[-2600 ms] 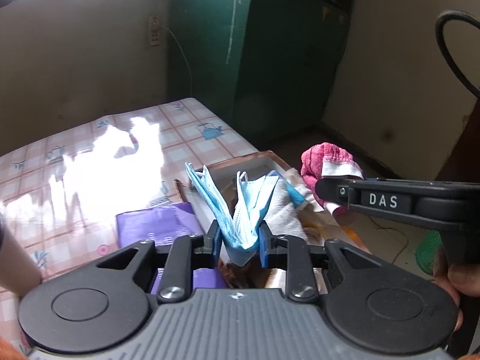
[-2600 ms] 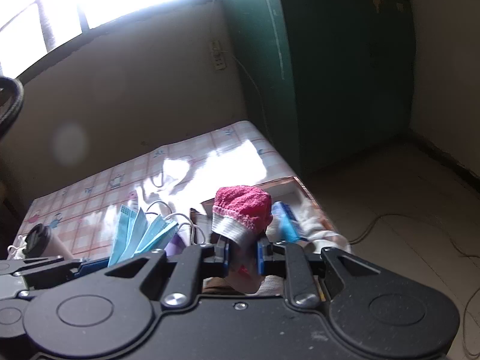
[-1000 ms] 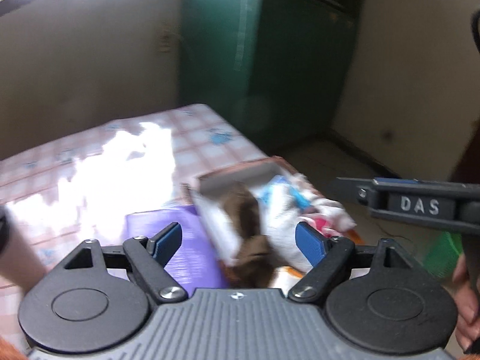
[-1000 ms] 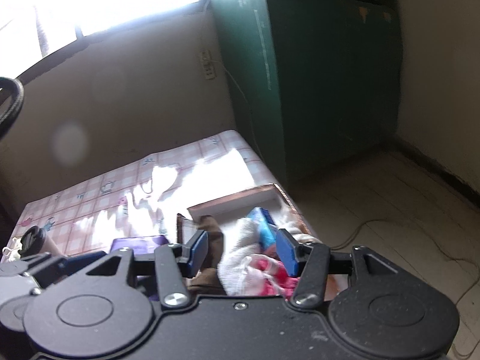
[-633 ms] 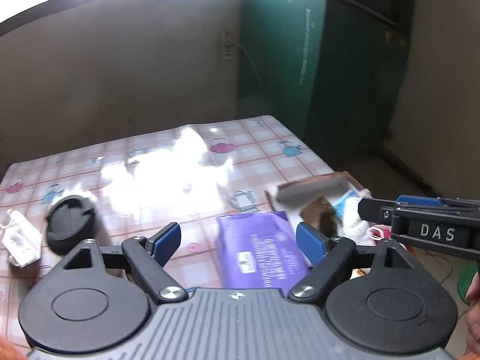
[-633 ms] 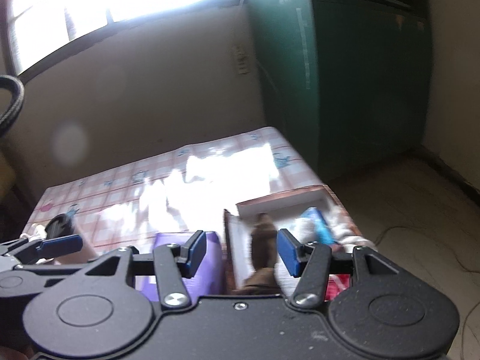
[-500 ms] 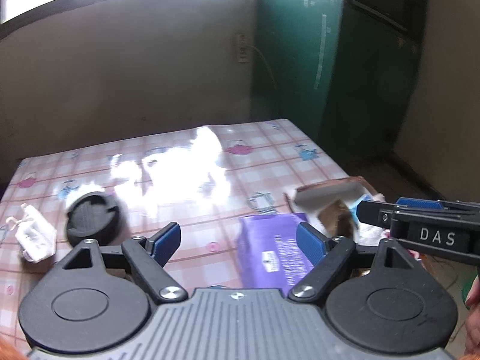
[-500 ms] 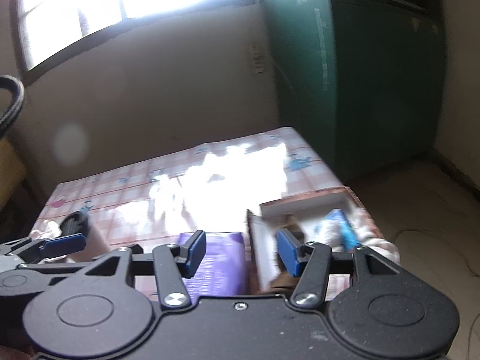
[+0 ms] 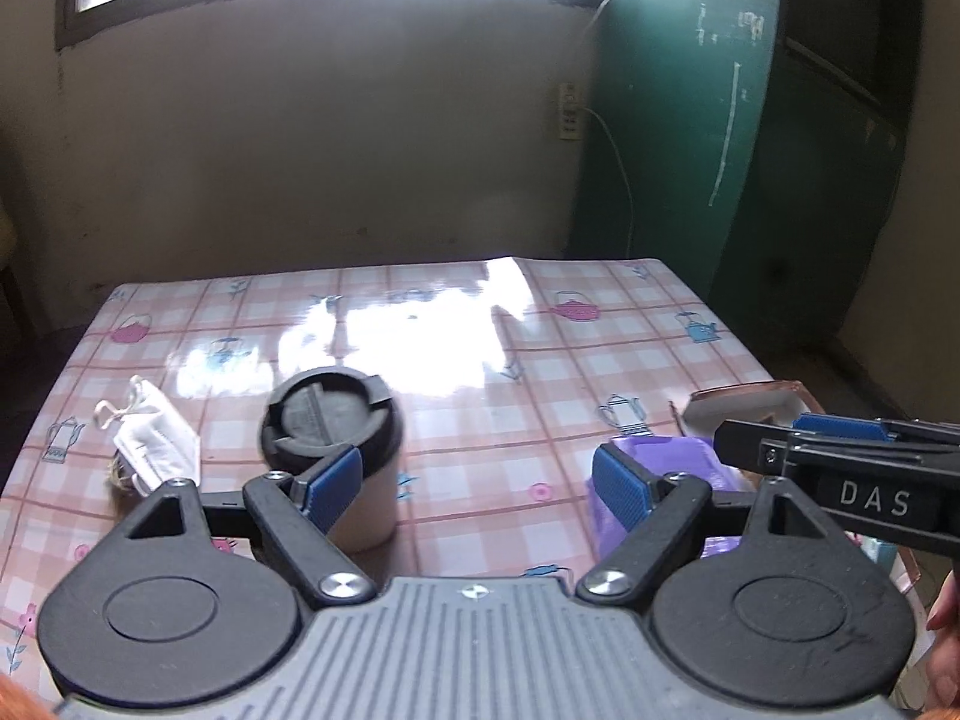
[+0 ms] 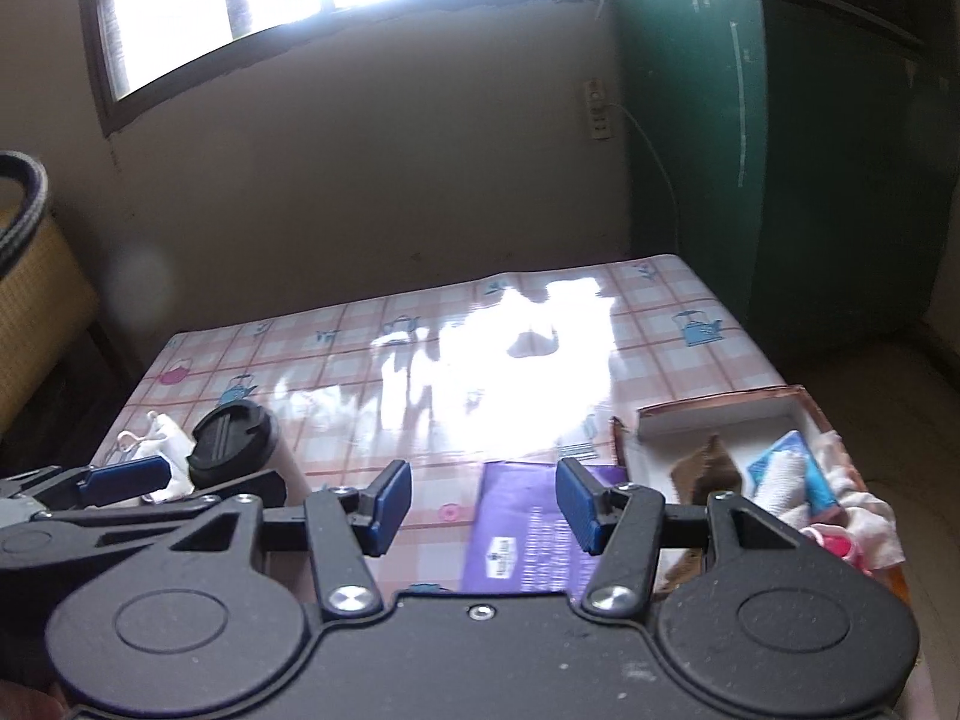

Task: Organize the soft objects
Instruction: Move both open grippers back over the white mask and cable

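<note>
A white face mask [image 9: 153,447] lies crumpled at the table's left edge; it also shows in the right wrist view [image 10: 165,438]. A cardboard box [image 10: 714,414] at the table's right edge holds soft things: a blue mask [image 10: 798,468], white cloth and a pink piece [image 10: 834,543]. My left gripper [image 9: 477,483] is open and empty above the table's near side. My right gripper [image 10: 483,507] is open and empty, over a purple packet [image 10: 525,531] left of the box.
A cup with a black lid [image 9: 333,435] stands just ahead of my left gripper's left finger, right of the white mask. The purple packet [image 9: 654,468] lies flat beside the box. A green cabinet [image 9: 750,120] stands behind the table's right corner.
Both grippers have let go of the blue masks and the pink cloth, which now lie in the box. Both have swung left from the box toward the table's middle.
</note>
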The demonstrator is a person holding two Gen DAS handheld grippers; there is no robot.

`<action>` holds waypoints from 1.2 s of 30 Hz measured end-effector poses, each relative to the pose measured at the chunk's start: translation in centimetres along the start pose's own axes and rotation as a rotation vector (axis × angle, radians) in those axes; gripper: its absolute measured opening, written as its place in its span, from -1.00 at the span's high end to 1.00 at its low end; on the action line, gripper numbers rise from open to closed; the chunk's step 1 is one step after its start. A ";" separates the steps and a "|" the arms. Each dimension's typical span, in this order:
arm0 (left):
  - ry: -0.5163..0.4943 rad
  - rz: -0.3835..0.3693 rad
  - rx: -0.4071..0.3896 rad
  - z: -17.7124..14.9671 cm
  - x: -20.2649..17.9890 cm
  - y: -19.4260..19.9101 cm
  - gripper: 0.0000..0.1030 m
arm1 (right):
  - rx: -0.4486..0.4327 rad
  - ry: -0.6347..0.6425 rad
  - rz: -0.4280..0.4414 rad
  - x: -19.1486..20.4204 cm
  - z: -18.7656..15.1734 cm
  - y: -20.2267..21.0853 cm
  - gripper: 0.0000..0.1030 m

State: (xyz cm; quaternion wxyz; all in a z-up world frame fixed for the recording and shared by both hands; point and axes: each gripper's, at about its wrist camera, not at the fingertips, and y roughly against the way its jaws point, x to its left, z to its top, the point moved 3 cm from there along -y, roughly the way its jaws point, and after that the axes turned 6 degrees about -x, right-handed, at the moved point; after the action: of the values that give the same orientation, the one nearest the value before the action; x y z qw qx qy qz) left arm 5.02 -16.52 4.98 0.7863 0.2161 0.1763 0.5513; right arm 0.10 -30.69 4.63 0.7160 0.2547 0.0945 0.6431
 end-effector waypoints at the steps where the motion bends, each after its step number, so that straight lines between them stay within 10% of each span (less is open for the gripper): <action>1: 0.006 0.005 0.001 0.0 0.4 0.1 -0.68 | 0.002 0.005 0.006 0.4 0.0 -0.1 -0.27; 36: 0.186 0.272 0.024 -3.2 18.7 2.5 -0.75 | 0.098 0.191 0.274 19.4 -2.7 -7.5 -0.38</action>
State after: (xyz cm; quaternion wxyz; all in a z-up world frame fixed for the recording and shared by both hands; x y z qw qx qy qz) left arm 7.61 2.37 2.89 0.6822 0.1952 0.2241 0.6680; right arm 8.45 -11.59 2.41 0.5961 0.2374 0.1575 0.7507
